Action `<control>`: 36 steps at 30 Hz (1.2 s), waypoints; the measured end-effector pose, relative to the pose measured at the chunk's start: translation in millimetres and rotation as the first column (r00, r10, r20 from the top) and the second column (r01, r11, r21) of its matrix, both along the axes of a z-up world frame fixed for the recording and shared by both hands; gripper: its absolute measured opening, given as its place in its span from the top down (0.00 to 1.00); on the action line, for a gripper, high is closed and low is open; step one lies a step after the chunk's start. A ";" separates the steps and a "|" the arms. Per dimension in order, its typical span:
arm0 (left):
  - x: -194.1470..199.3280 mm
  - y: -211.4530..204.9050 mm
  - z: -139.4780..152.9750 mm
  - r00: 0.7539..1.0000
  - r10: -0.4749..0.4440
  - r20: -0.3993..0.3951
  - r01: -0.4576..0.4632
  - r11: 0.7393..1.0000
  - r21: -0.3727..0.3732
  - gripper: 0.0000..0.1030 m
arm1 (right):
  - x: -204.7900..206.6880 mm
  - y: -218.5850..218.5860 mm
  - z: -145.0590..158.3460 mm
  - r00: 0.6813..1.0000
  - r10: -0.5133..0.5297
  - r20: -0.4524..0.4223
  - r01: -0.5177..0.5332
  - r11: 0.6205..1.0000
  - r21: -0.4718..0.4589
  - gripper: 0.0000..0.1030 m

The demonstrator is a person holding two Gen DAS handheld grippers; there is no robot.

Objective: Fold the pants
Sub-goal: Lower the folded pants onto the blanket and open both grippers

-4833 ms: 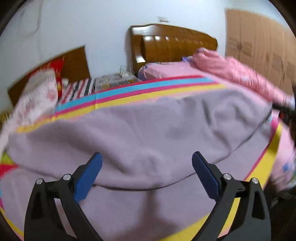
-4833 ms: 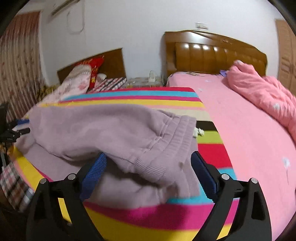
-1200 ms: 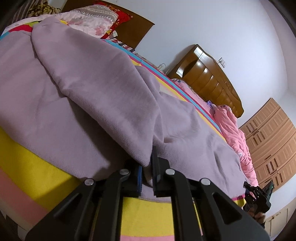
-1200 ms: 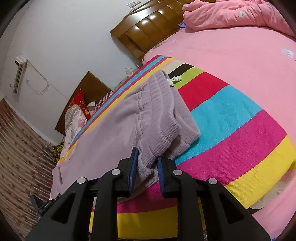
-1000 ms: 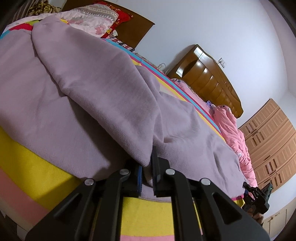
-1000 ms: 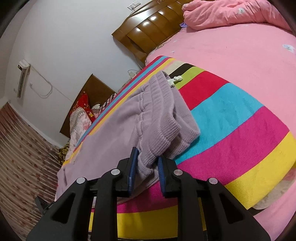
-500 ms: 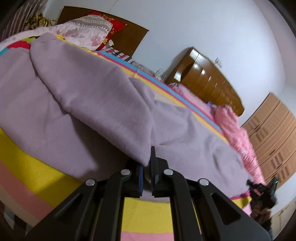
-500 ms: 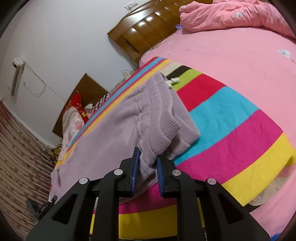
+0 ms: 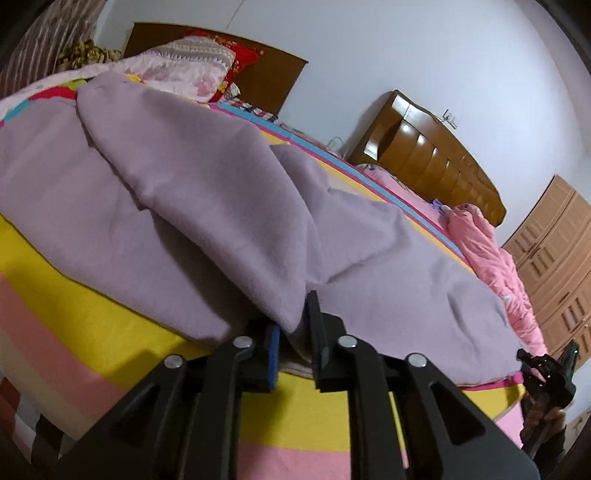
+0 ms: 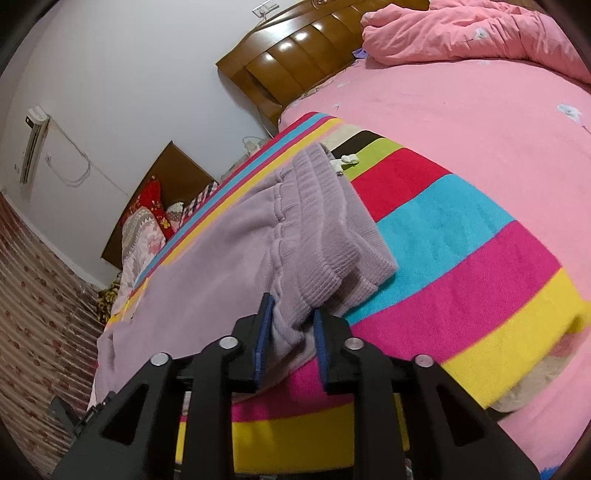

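Lilac fleece pants [image 9: 207, 206] lie across a striped blanket [image 9: 92, 332] on the bed, one leg lying over the other. My left gripper [image 9: 293, 332] is shut on the near edge of the pants' leg fabric at the bed's front edge. In the right wrist view my right gripper [image 10: 290, 332] is shut on the ribbed waistband [image 10: 314, 236] of the pants [image 10: 207, 266], whose corner is lifted slightly off the blanket [image 10: 461, 266]. The right gripper also shows far right in the left wrist view [image 9: 546, 373].
A pink quilt [image 10: 472, 33] is heaped near the wooden headboard [image 10: 295, 48] on the pink sheet [image 10: 480, 110]. Pillows [image 9: 192, 66] lie at the far end of the left bed. Wardrobe doors [image 9: 554, 251] stand to the right. A patterned curtain [image 10: 33, 295] hangs left.
Both grippers were open 4.8 s ago and are now shut on the pants. Over the last second both have tilted and lifted slightly, keeping their hold.
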State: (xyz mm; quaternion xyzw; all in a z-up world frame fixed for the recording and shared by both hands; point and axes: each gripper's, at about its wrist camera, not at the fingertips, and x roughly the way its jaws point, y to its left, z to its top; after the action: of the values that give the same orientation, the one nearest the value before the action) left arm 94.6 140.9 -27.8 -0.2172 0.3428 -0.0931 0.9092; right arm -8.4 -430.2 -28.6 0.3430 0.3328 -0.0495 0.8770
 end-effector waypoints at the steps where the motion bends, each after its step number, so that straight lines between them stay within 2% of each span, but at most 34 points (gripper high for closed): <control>1: -6.0 2.6 5.6 0.999 0.053 0.013 -0.053 0.998 0.019 0.49 | -6.9 -0.8 5.2 0.999 -0.051 -0.013 0.051 0.998 -0.035 0.43; 2: -17.9 7.2 16.6 0.987 0.149 0.066 -0.153 0.986 0.059 0.29 | -16.6 -0.5 13.8 0.994 -0.105 0.004 0.105 0.991 -0.081 0.28; 3: -26.6 7.9 26.1 0.974 0.192 0.120 -0.202 0.976 0.077 0.27 | -29.1 3.9 28.5 0.988 -0.138 0.074 0.148 0.978 -0.147 0.28; 4: -32.7 5.9 40.3 0.962 0.203 0.181 -0.223 0.970 0.098 0.25 | -32.8 10.4 36.8 0.985 -0.138 0.106 0.156 0.968 -0.194 0.28; 5: -31.6 1.2 50.2 0.962 0.182 0.205 -0.209 0.971 0.114 0.23 | -32.9 19.8 47.0 0.984 -0.118 0.130 0.149 0.955 -0.257 0.28; 6: -21.6 -13.3 65.0 0.971 0.109 0.213 -0.141 0.980 0.140 0.19 | -26.6 35.3 57.4 0.988 -0.062 0.144 0.106 0.939 -0.326 0.28; 8: 4.6 -50.0 81.1 0.983 -0.057 0.177 0.023 0.982 0.186 0.05 | -3.4 67.5 66.1 0.990 0.076 0.116 -0.022 0.912 -0.409 0.28; 10: 37.2 -107.2 88.2 0.961 -0.247 0.121 0.213 0.946 0.244 0.04 | 27.5 107.2 64.8 0.981 0.191 0.042 -0.147 0.861 -0.487 0.28; 11: 55.7 -142.2 87.3 0.935 -0.341 0.096 0.305 0.913 0.272 0.04 | 42.2 125.2 60.0 0.972 0.234 -0.015 -0.208 0.831 -0.515 0.28; 12: 66.9 -164.3 84.9 0.917 -0.392 0.081 0.356 0.891 0.283 0.04 | 59.8 144.2 54.0 0.956 0.282 -0.077 -0.278 0.798 -0.534 0.28; 14: 105.4 -212.4 69.2 0.884 -0.467 -0.012 0.446 0.836 0.318 0.04 | 78.4 163.1 43.9 0.933 0.338 -0.124 -0.349 0.765 -0.541 0.28; 16: 141.2 -232.9 46.9 0.872 -0.479 -0.101 0.485 0.815 0.316 0.04 | 95.9 169.1 27.7 0.904 0.365 -0.222 -0.426 0.745 -0.514 0.28; 17: 151.8 -235.2 36.4 0.876 -0.463 -0.139 0.482 0.819 0.311 0.04 | 99.2 165.4 18.6 0.897 0.355 -0.264 -0.442 0.742 -0.503 0.27; 18: 170.9 -234.8 19.2 0.883 -0.417 -0.217 0.468 0.827 0.313 0.04 | 97.9 157.5 9.5 0.889 0.358 -0.286 -0.456 0.747 -0.483 0.25; 20: 185.3 -224.6 15.7 0.902 -0.379 -0.206 0.429 0.841 0.331 0.04 | 84.9 140.2 5.3 0.887 0.389 -0.247 -0.461 0.764 -0.451 0.25; 21: 188.2 -218.6 16.5 0.913 -0.354 -0.204 0.405 0.853 0.330 0.04 | 79.2 134.6 5.7 0.880 0.408 -0.242 -0.475 0.760 -0.444 0.26; 23: 191.5 -211.2 20.5 0.919 -0.346 -0.191 0.390 0.873 0.294 0.04 | 73.8 132.4 7.2 0.870 0.420 -0.257 -0.492 0.745 -0.449 0.26; 24: 191.2 -211.9 22.2 0.919 -0.345 -0.191 0.389 0.872 0.298 0.04 | 71.6 134.0 8.6 0.865 0.421 -0.272 -0.501 0.736 -0.455 0.26; 26: 189.6 -212.9 21.5 0.920 -0.340 -0.196 0.388 0.865 0.320 0.04 | 69.8 132.9 10.6 0.860 0.419 -0.290 -0.509 0.740 -0.439 0.25; 29: 194.0 -212.9 21.9 0.918 -0.343 -0.198 0.391 0.864 0.317 0.03 | 78.5 128.5 27.6 0.880 0.401 -0.254 -0.472 0.798 -0.375 0.22; 32: 202.0 -219.3 11.9 0.918 -0.340 -0.202 0.391 0.860 0.329 0.02 | 90.4 129.4 42.1 0.899 0.379 -0.220 -0.438 0.780 -0.446 0.15; 33: 198.3 -219.7 9.1 0.921 -0.331 -0.205 0.385 0.857 0.344 0.02 | 99.8 126.1 37.2 0.903 0.352 -0.245 -0.428 0.769 -0.475 0.15; 35: 195.7 -224.2 4.8 0.921 -0.326 -0.213 0.385 0.845 0.371 0.02 | 117.5 116.6 16.6 0.898 0.284 -0.337 -0.423 0.770 -0.478 0.14; 36: 196.3 -225.6 4.7 0.921 -0.325 -0.214 0.385 0.843 0.377 0.02 | 118.2 114.0 8.2 0.899 0.287 -0.331 -0.424 0.760 -0.493 0.11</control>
State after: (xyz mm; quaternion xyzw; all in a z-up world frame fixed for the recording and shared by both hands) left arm 290.9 -84.7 -23.0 0.0405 0.4527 -0.1698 0.8744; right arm 109.7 -316.2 -20.4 -0.0038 0.4646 -0.0154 0.8854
